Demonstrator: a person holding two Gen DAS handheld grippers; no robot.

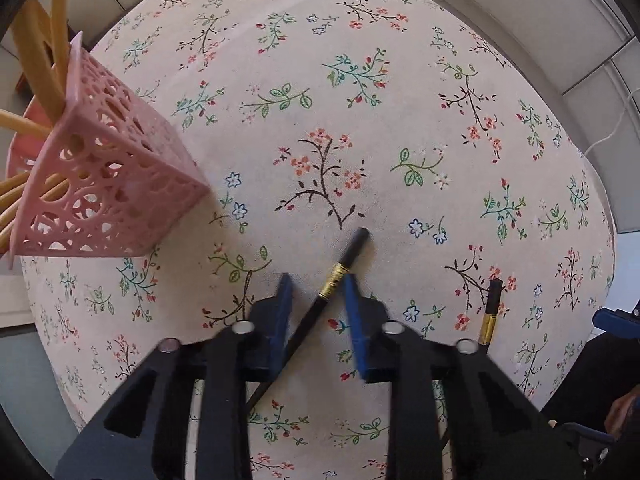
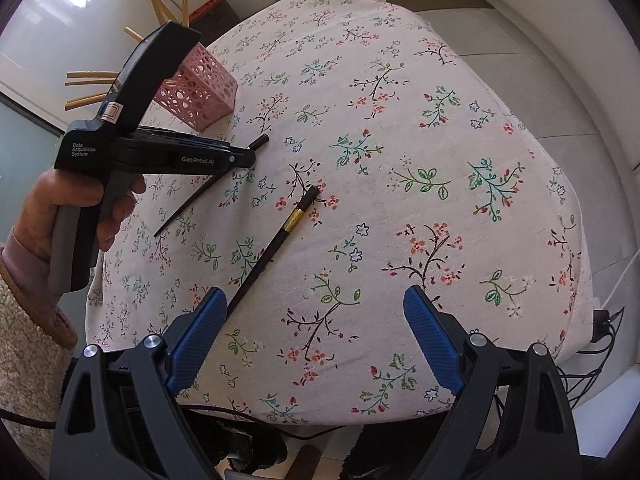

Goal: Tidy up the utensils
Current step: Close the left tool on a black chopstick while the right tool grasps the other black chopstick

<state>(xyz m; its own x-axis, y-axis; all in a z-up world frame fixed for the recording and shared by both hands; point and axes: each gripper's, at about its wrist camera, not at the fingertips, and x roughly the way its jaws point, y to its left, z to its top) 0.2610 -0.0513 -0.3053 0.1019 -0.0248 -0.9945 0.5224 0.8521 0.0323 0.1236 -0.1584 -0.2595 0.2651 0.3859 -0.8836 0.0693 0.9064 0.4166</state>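
Your left tongs point(image 1: 316, 284) straddled a chopstick point(image 1: 340, 268) at lower centre, part-open, gripping nothing; you needed them centred near the gold band before closing. Right tongs point(image 2: 316, 312) gaped wide, empty.

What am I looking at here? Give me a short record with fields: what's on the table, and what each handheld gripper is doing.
surface: floral tablecloth
container: pink holder with a cut-out pattern, holding tan sticks
loose items: two black chopsticks with gold bands, lying apart on the cloth
first chopstick: runs between the blue fingers of the left gripper; not clamped
second chopstick: untouched
right gripper: open wide, holding nothing
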